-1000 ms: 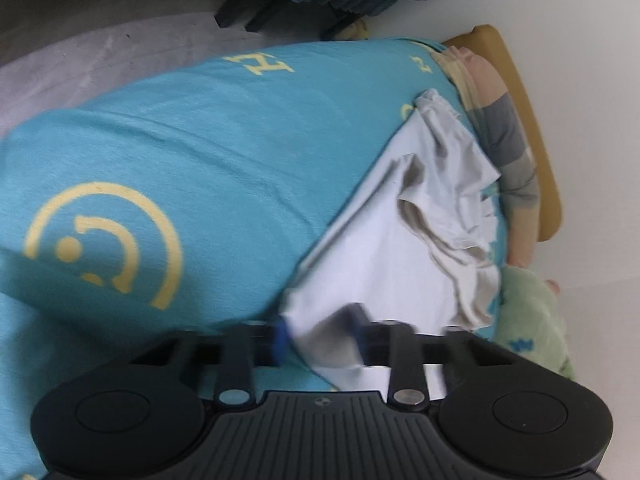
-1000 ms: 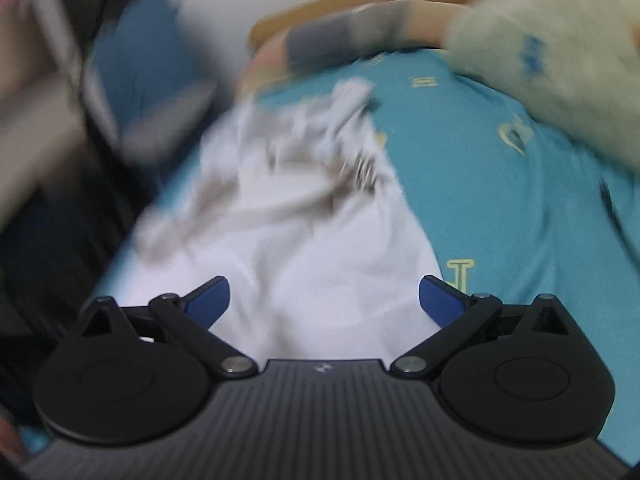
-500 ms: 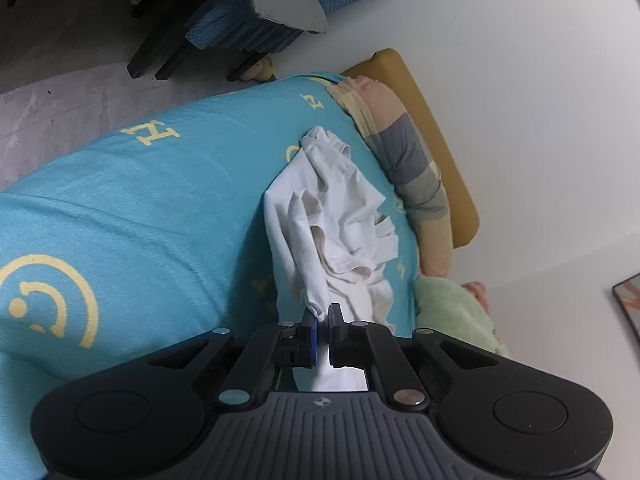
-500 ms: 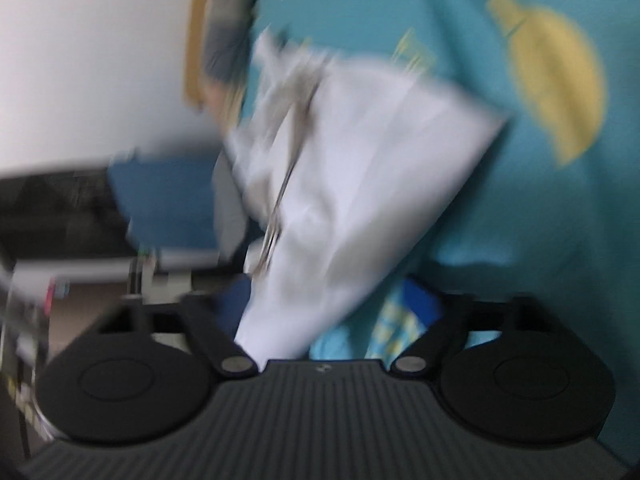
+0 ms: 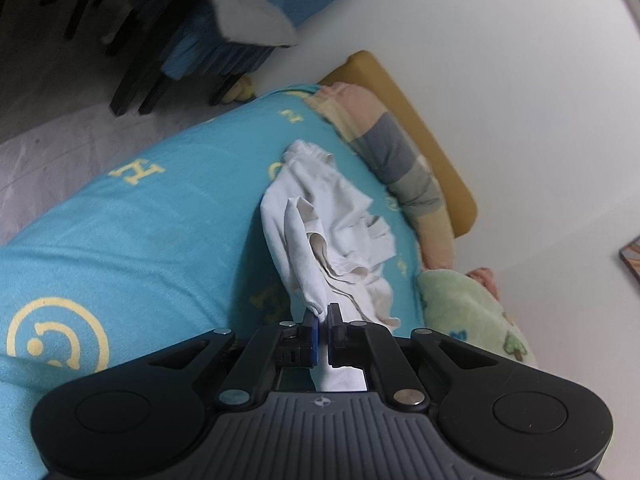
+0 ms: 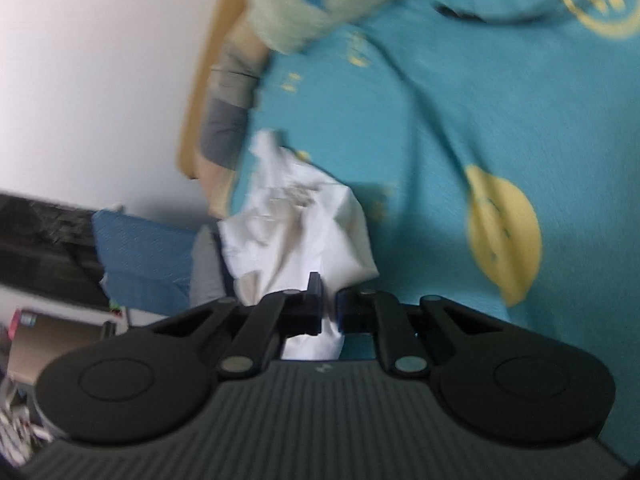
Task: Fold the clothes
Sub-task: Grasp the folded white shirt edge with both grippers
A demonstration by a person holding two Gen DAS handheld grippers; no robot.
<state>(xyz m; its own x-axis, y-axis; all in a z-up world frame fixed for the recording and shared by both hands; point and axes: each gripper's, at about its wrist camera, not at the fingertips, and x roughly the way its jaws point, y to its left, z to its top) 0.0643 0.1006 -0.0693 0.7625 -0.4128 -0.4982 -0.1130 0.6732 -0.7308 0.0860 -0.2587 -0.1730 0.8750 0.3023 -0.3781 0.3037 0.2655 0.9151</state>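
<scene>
A crumpled white garment (image 5: 320, 220) was seen on the teal bed cover (image 5: 140, 220), with the yellow-and-grey striped pillow (image 5: 396, 152) just beyond it and a pale green blanket (image 5: 468, 304) near its right side. One edge of the white garment was clamped between the closed left tongs (image 5: 323, 316), the cloth being drawn up from the bed cover toward them. In the blurred right wrist view, another part of the white garment (image 6: 296, 224) was pinched by the right tongs (image 6: 329, 300), their fingers pressed together on the fabric above the bed cover (image 6: 480, 120).
</scene>
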